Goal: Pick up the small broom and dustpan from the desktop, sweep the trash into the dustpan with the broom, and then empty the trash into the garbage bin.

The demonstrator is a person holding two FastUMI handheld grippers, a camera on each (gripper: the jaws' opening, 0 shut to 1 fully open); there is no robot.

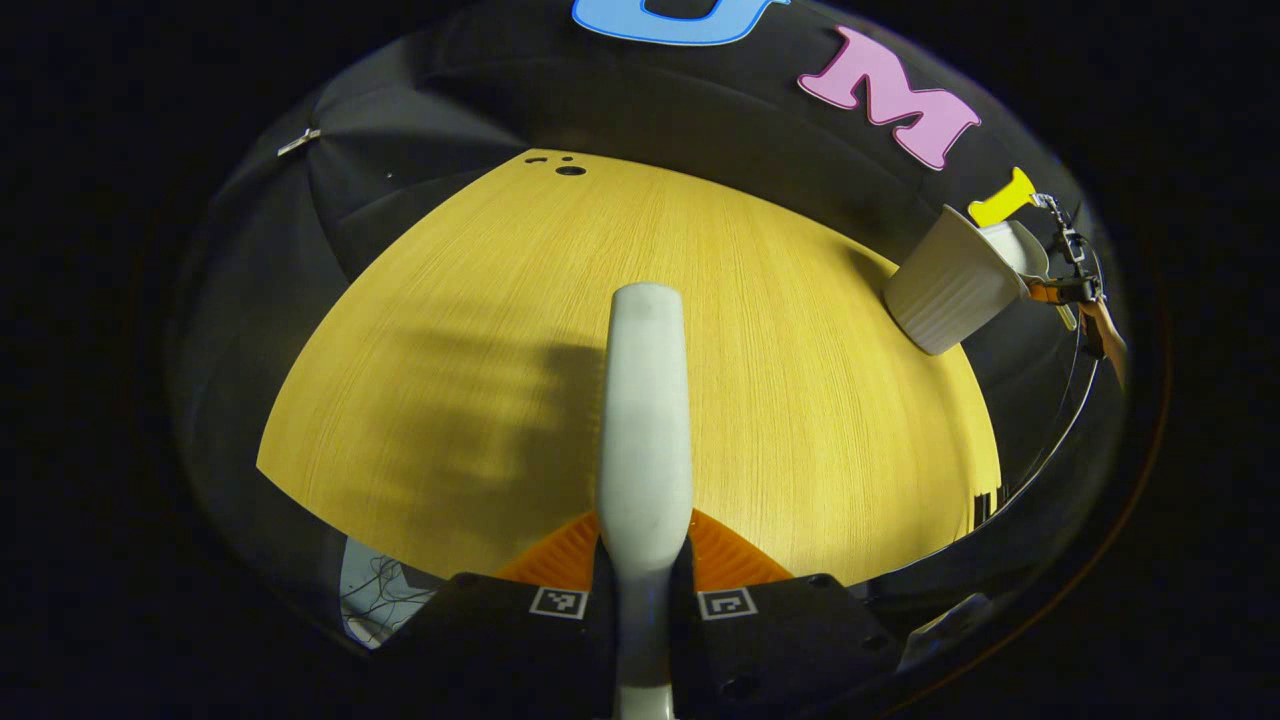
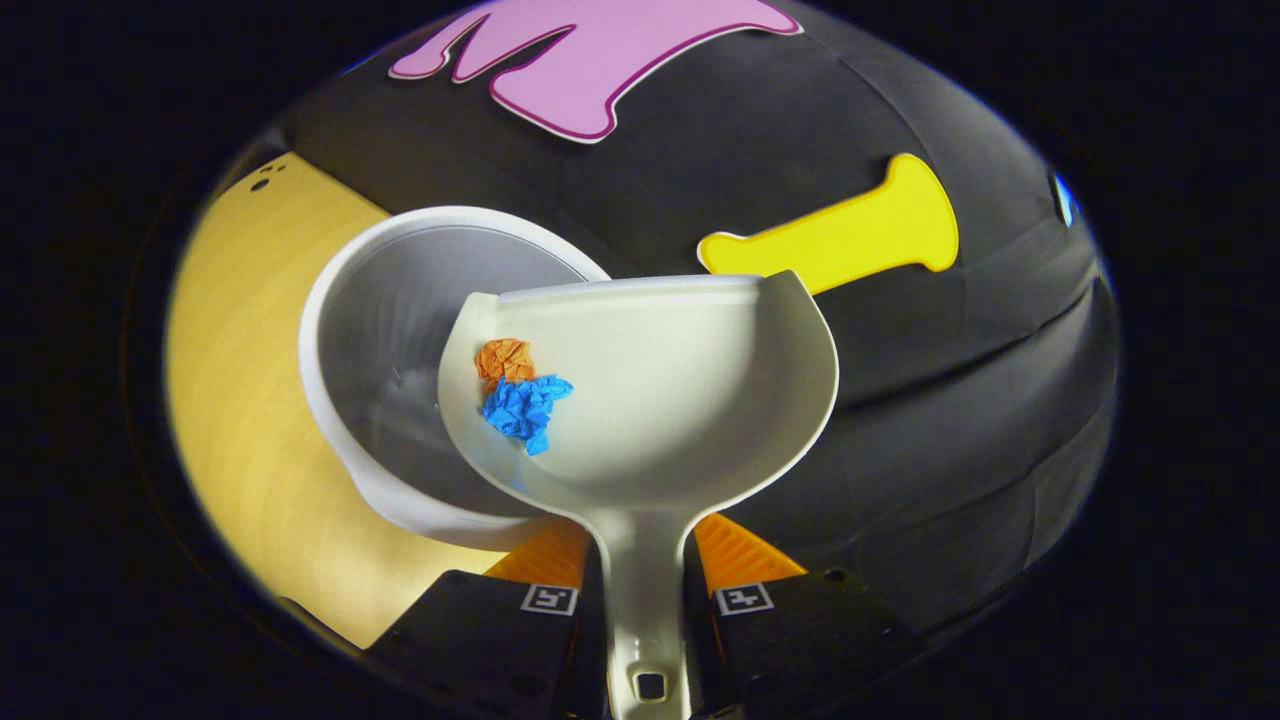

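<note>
Left gripper view: the left gripper [image 1: 645,585] is clenched on the broom [image 1: 645,420], both fingers pressing its pale handle, which runs straight up the middle above the wooden desktop [image 1: 800,400].
Broom, hidden part: the handle's lower end is cut off at the bottom edge; a blurred, ribbed shape along the handle's left side may be bristles, too smeared to be sure.
Garbage bin: the pale ribbed garbage bin [image 1: 950,285] stands at the desktop's far right edge, seen from outside; its inside cannot be seen from here.
Far right: a small rig with a hand [image 1: 1100,330] behind the bin, too small to make out.
Right gripper view: the right gripper [image 2: 645,600] grasps the dustpan [image 2: 690,420] by its handle, fingers pressing both sides.
Dustpan position: its left edge overlaps the bin's [image 2: 400,320] open mouth and hides part of the rim.
Trash: an orange paper scrap [image 2: 505,360] and a blue paper scrap [image 2: 525,408] lie touching each other on the pan's left side, near the bin.
Bin interior: nothing distinct can be made out in it.
</note>
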